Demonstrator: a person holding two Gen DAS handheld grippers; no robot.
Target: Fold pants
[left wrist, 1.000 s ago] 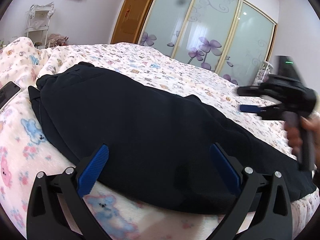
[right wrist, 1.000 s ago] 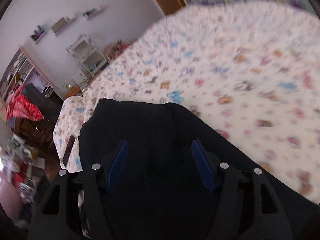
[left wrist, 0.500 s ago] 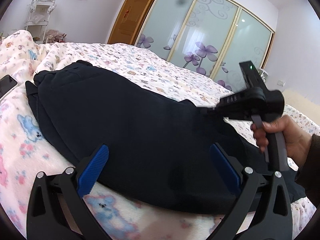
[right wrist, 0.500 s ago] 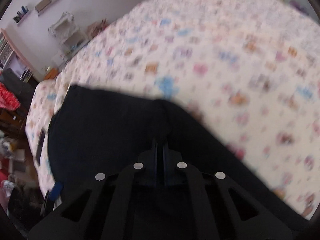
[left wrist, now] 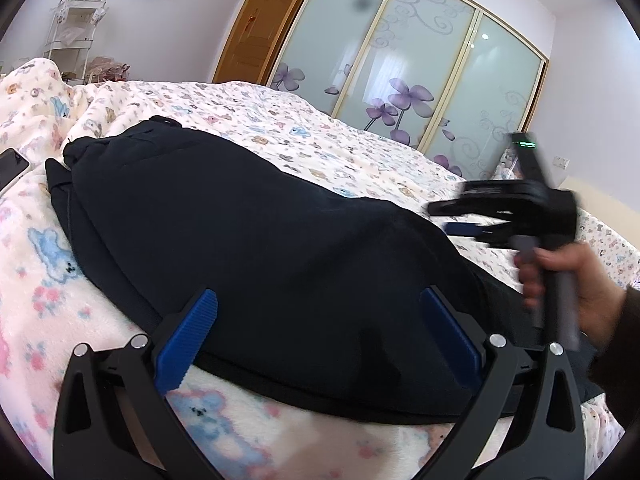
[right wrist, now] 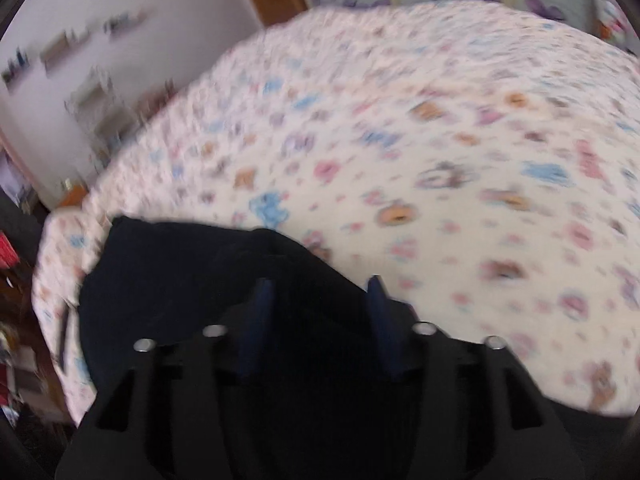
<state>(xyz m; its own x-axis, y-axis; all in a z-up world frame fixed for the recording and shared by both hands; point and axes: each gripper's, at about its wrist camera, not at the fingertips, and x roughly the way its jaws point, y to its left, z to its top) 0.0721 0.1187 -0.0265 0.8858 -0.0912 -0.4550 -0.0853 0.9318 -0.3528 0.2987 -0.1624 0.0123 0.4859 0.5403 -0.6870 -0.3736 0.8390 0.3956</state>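
Black pants (left wrist: 260, 240) lie in a long folded band across the patterned blanket (left wrist: 280, 128) on the bed. My left gripper (left wrist: 319, 296) is open, its blue pads (left wrist: 192, 336) spread over the pants' near edge without pinching cloth. At the right of the left wrist view, a hand (left wrist: 568, 280) holds my right gripper (left wrist: 444, 219) just above the pants' far edge. In the blurred right wrist view the right gripper (right wrist: 319, 282) hovers over the pants (right wrist: 192, 280); its jaws are opening and no cloth is pinched between them.
A dark phone (left wrist: 12, 168) lies on the blanket at the far left, beside a bunched-up ridge of blanket (left wrist: 36, 92). Behind the bed stand a glass-door wardrobe (left wrist: 420, 60), a wooden door (left wrist: 256, 32) and a white shelf rack (left wrist: 72, 36).
Half a second ago the right gripper was shut, low at the pants' far edge; now its jaws stand apart and it has drawn back to the right. The left gripper has stayed put.
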